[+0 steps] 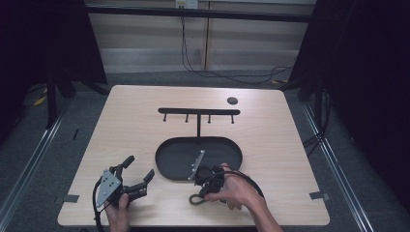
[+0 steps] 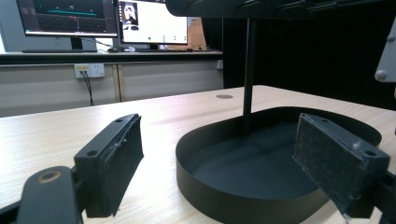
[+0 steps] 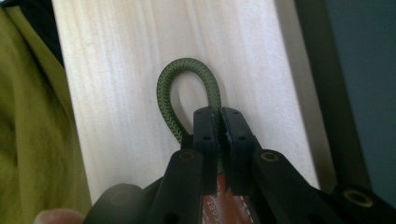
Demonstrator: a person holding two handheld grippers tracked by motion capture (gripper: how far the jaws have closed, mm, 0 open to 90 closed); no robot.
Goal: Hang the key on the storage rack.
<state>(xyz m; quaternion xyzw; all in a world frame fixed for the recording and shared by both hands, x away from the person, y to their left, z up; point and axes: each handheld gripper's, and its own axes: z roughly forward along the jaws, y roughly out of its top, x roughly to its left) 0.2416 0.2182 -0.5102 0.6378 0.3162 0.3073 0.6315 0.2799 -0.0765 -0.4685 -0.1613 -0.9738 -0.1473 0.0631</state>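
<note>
My right gripper (image 3: 220, 114) is shut on a green braided cord loop (image 3: 164, 93), pinching one side of it just above the tabletop. A brown leather tag (image 3: 224, 205) shows between the jaws behind the cord. From the high view, this gripper (image 1: 203, 190) sits near the front edge, beside the black oval tray (image 1: 217, 152), with the cord loop (image 1: 195, 199) lying on the wood. My left gripper (image 1: 140, 167) rests at the front left, open and with nothing between its pads (image 2: 116, 161). It faces the tray (image 2: 205, 196).
A thin black post (image 2: 249, 74) rises from the tray's far side to a bar with several hooks (image 1: 198, 111). A small dark disc (image 1: 232, 100) lies at the back of the table. Yellow-green cloth (image 3: 28, 140) hangs close by the right gripper. Monitors (image 2: 112, 18) stand beyond the table.
</note>
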